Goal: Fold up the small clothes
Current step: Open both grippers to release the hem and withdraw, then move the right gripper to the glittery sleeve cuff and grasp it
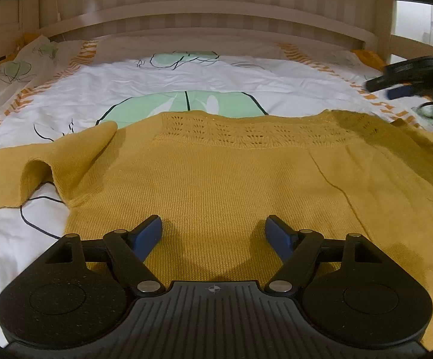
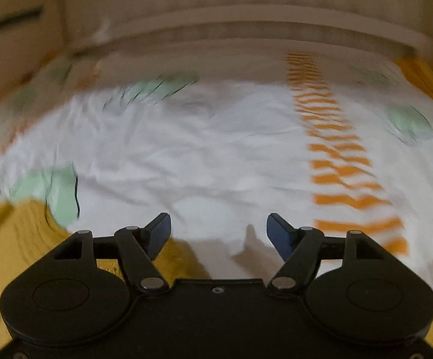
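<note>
A mustard yellow knit sweater lies spread on the bed, with one sleeve stretched to the left and the lace yoke at the far side. My left gripper is open and empty, low over the sweater's near hem. My right gripper is open and empty over the white bedsheet, with the sweater's edge at its lower left. The right wrist view is blurred by motion. The right gripper also shows in the left wrist view, raised at the far right beyond the sweater.
The bedsheet is white with green leaf prints and orange striped bands. A beige wooden headboard runs along the far side. A bed post stands at the right.
</note>
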Motion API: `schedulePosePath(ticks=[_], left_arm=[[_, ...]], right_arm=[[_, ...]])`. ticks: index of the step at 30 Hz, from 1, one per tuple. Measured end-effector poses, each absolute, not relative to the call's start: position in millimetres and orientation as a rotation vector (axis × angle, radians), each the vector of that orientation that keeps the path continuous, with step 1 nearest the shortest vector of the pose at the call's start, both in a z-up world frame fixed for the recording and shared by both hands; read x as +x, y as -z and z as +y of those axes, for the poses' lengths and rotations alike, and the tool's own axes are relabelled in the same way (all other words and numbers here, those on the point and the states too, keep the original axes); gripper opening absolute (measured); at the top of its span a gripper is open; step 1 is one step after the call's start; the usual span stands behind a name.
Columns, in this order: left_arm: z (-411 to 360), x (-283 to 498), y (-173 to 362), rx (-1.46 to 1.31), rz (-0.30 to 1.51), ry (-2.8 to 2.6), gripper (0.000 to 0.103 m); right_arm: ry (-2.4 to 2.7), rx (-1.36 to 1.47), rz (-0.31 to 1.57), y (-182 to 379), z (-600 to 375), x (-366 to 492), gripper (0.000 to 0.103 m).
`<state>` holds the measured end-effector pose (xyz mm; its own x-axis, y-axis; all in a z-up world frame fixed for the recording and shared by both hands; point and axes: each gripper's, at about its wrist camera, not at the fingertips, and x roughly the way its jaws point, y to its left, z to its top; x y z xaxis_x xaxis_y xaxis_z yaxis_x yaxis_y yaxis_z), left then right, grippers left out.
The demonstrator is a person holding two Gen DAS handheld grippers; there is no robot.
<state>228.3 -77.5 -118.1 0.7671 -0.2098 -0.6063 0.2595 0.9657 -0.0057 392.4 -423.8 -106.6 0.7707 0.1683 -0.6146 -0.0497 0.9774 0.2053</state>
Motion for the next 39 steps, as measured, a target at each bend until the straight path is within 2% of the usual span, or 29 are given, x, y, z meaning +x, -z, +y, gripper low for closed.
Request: schedulePosePath(ticks=[4,19,21,22,32,39], left_arm=[[-79,229,118,0.087,0.649,0.252,0.076],[-81,229,118,0.110,0.649,0.238,0.078],[-82,228,118,0.115,0.648,0.235,0.078],[-82,228,118,0.117,0.648,0.233,0.079],[-82,231,111,0.117,0.688,0.237,0.078],[-92,237,80,0.062,0.755,0.239,0.076]], right_arm=[[-0.028,0.262,0.670,99,-468,360,0.077],[0.431,0.265,0.709,115,-632,247,0.078],[0.480,0.271,0.698,116,-648,238,0.084],[0.498,0.272,0.695,117,-654,236,0.089],[0.529,0.335,0.707,140,-688,242,0.092],[0.514,0.318,0.692,152,-698,245,0.093]])
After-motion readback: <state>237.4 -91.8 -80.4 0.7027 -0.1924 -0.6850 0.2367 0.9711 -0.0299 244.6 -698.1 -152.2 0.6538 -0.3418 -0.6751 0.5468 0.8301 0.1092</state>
